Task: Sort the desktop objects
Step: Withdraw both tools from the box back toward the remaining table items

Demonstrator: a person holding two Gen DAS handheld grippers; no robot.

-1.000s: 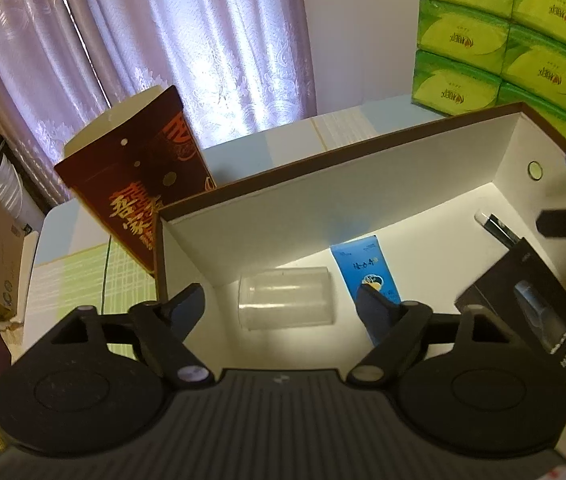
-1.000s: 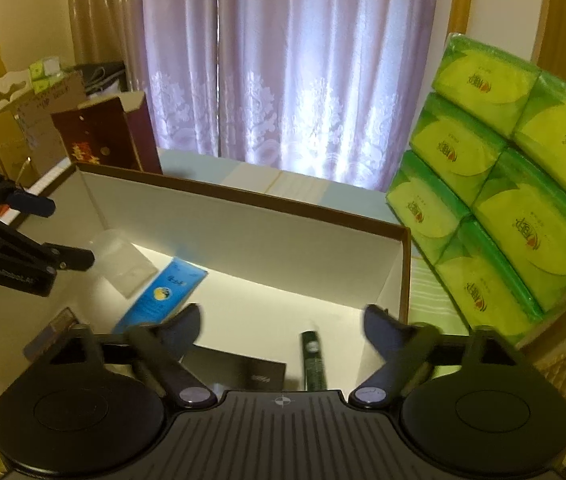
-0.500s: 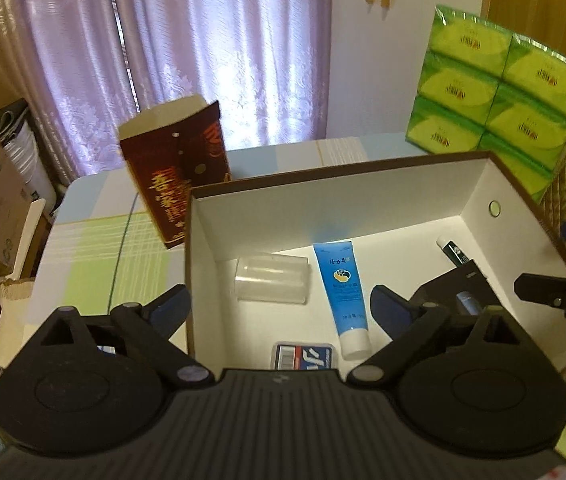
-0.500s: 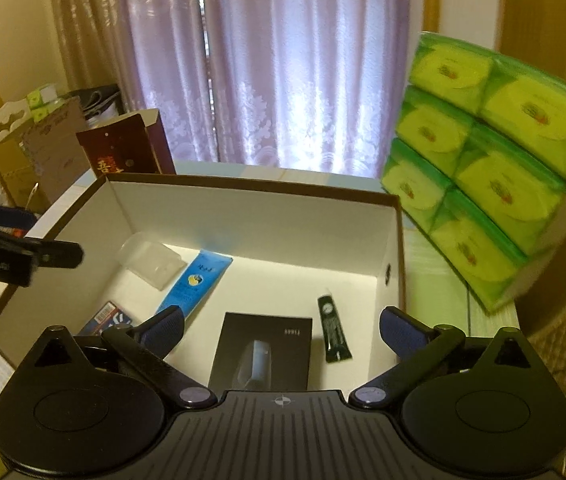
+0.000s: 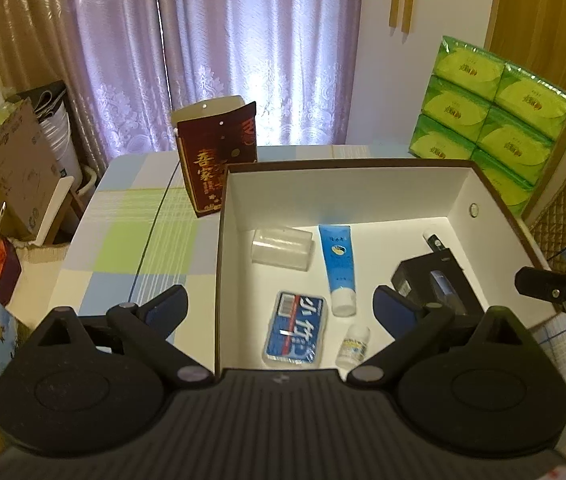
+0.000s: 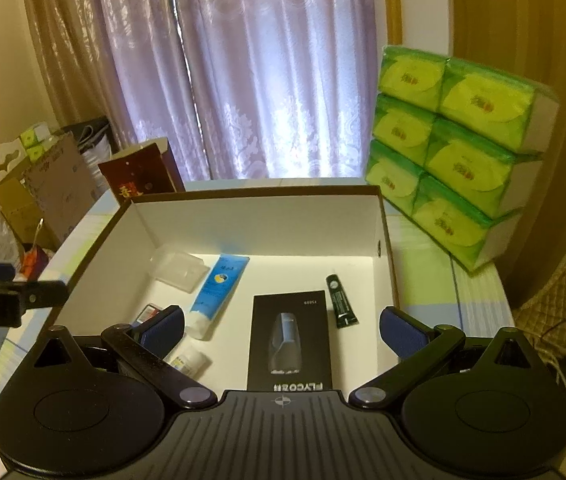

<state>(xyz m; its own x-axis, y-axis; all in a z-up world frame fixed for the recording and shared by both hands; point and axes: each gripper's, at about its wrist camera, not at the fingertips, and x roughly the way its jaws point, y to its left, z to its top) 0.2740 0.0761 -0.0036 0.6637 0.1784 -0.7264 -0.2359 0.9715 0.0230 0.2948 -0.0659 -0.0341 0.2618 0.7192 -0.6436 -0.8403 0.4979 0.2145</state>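
the left gripper (image 5: pixel 279 304) is wide and holds nothing. in the box (image 5: pixel 347 196), from left to right, lie the clear case (image 5: pixel 281 248), the blue tube (image 5: pixel 337 264) and the black carton (image 6: pixel 289 340), probably already sorted inside. the right gripper (image 6: pixel 283 326) is also wide and holds nothing.

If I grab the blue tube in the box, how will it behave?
The blue tube looks soft-walled, so it will probably squash under the pads. It lies flat with a crimped flat end, so rolling seems unlikely. Its glossy skin may slip; gripping near the white cap seems safer.
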